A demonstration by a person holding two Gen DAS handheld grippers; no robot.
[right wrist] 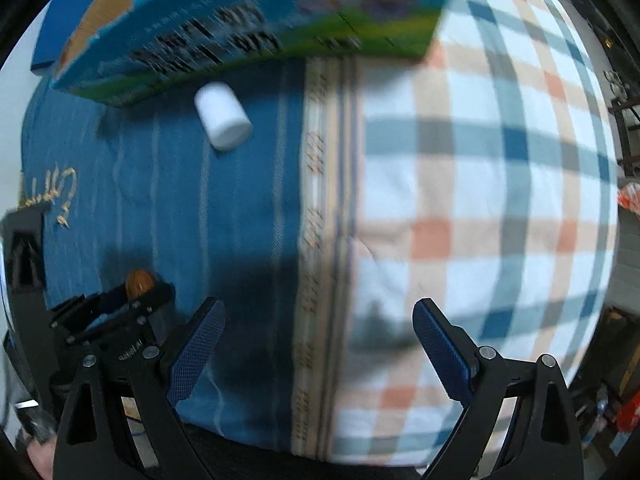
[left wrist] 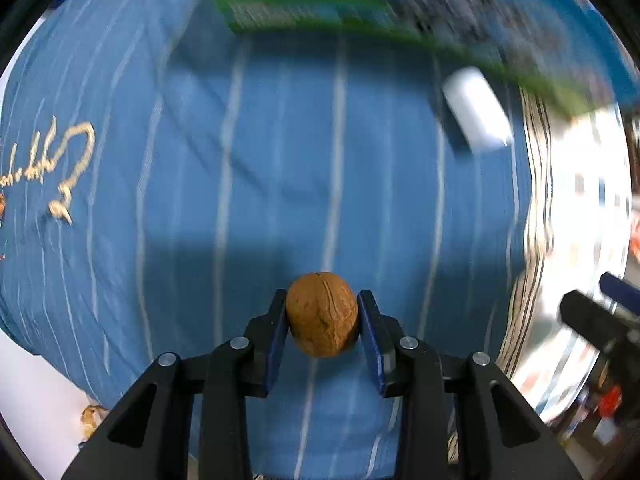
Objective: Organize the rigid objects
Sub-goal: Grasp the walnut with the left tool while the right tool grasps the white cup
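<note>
Left gripper (left wrist: 322, 320) pinches walnut (left wrist: 322, 314) over blue striped cloth (left wrist: 248, 184); right gripper (right wrist: 318, 344) gapes wide, holding nothing; white cylinder (right wrist: 222, 121) lies beside printed carton (right wrist: 256, 28) at far edge; carton's contents hidden.

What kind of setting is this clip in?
Probably a home tabletop: a blue striped cloth beside a checked cloth, with a printed carton, a white bottle and a walnut.

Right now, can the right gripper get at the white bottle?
Probably yes. The right gripper is open and empty, and only bare blue cloth lies between it and the white bottle beside the box.
</note>
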